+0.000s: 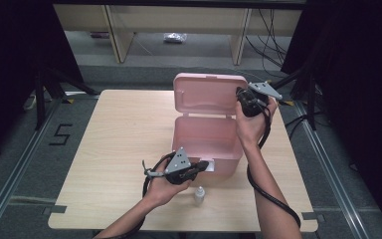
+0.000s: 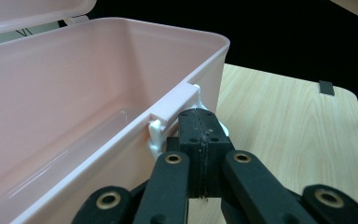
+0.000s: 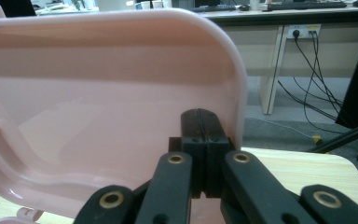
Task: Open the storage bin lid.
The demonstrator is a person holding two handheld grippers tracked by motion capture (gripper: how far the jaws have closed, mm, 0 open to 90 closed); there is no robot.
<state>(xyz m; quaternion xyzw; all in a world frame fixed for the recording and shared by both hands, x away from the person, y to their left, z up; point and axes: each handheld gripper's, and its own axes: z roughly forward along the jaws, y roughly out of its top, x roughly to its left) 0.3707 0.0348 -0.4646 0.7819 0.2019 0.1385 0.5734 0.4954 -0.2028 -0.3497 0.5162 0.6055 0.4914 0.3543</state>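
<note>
A pink plastic box stands open on the wooden table, its lid raised at the back. My left gripper is at the box's front wall. In the left gripper view its jaws are shut together, and the tips rest against the white latch under the pink rim. My right gripper is held up at the lid's right edge. Its jaws are shut, with the tips against the lid's inner face. A small white bottle stands near the table's front edge.
Dark stands and cables sit on the floor to the left and right of the table. Desk legs rise beyond its far edge. Bare wood lies to the left of the box.
</note>
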